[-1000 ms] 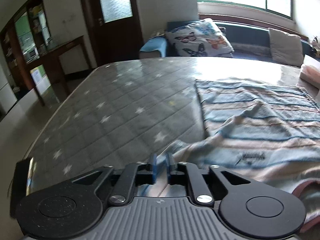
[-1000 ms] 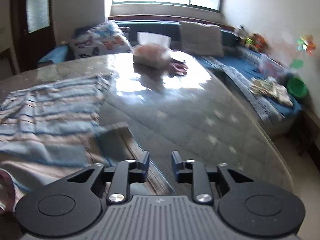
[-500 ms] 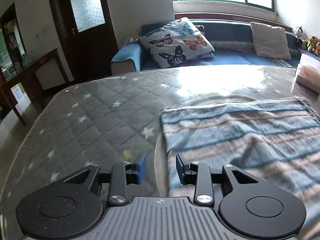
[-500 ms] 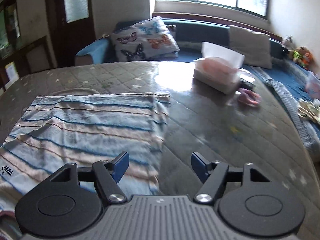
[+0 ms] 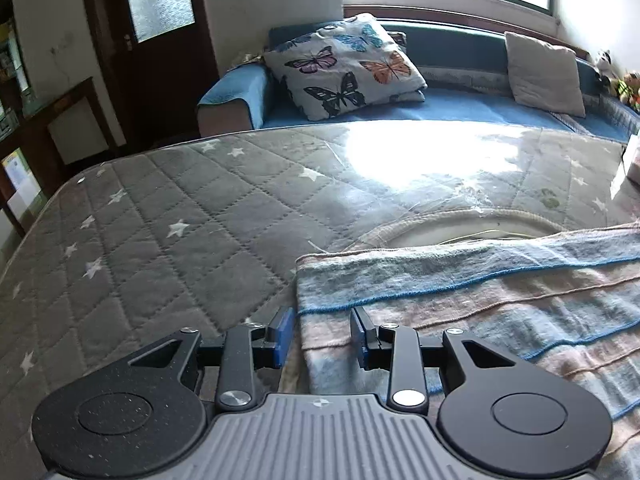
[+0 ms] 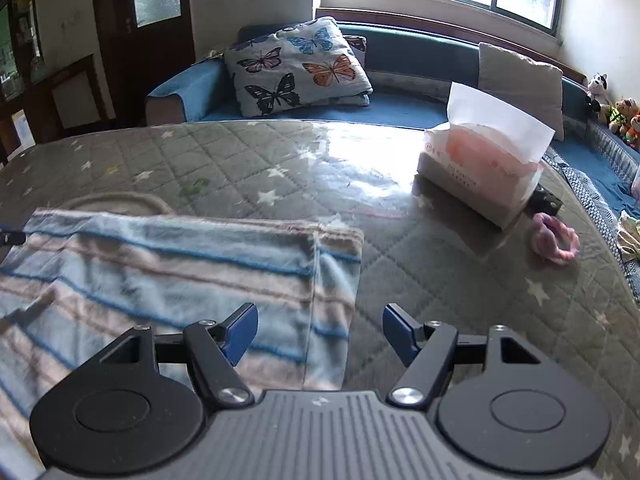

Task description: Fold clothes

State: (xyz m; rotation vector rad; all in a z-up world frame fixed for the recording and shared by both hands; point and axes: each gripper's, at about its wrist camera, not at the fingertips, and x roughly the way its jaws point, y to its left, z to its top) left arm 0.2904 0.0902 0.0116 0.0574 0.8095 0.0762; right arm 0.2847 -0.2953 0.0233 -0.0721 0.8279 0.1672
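Striped garment lies flat on quilted star-print table cover, folded edge toward the sofa. L gripper: jaws partly apart, nothing held, straddling garment's near-left edge. R gripper: jaws wide, empty, over garment's right edge. Tissue pack well right of garment, pink scrunchie just beside the pack. Butterfly pillow on sofa beyond garment.

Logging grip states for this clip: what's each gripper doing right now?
Left gripper: open, holding nothing, straddling the striped garment's left edge.
Right gripper: open wide, holding nothing, over the garment's right edge.
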